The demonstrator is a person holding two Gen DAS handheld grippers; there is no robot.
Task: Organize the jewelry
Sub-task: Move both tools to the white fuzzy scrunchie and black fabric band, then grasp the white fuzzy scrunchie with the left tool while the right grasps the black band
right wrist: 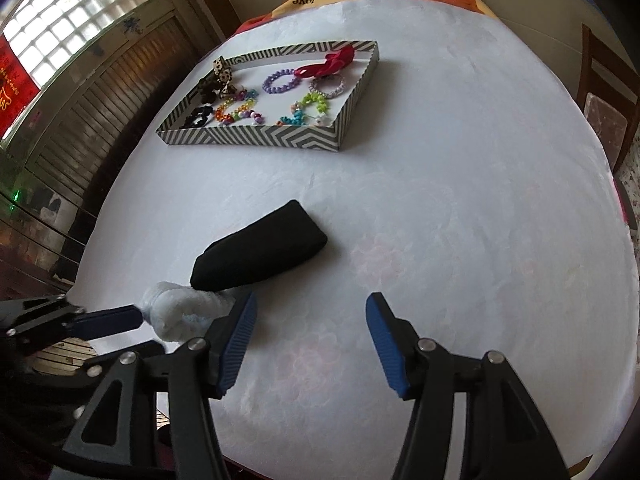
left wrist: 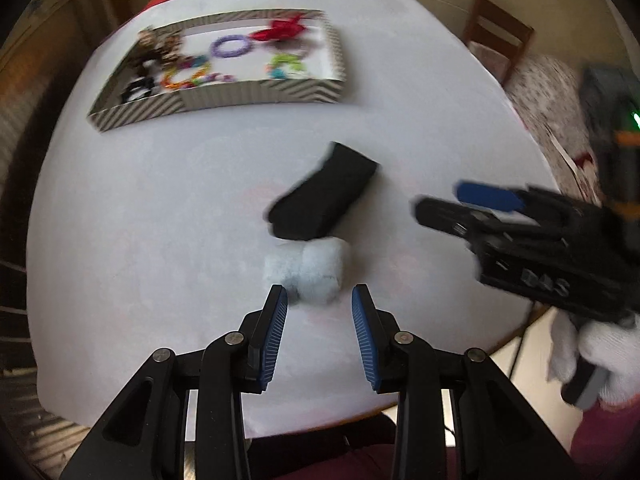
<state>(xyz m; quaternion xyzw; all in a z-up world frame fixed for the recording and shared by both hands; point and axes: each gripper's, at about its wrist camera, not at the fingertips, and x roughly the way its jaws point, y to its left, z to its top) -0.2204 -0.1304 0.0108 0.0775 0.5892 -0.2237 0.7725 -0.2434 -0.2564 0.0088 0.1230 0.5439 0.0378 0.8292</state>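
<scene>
On the white table (right wrist: 460,200), most of the jewelry already lies in the striped tray (right wrist: 256,138) at the far side: bead bracelets, a red bow (right wrist: 336,60), dark hair ties. By the look of it, two things are left outside it, near the front edge: a black pouch (right wrist: 260,250) and a pale fluffy piece (left wrist: 316,270) touching the pouch's near end.

The pouch's long axis runs diagonally, from near-left to far-right; in the right wrist view its narrower end points far-right, roughly toward the tray.

The left gripper (left wrist: 320,320) hangs just before the fluffy piece with its jaws apart and nothing between the pads, though the left pad's tip overlaps the fluff. The right gripper (right wrist: 312,344) stands open over bare table, just right of the fluff, holding nothing. Sorting seems mostly done; these last two pieces remain.
</scene>
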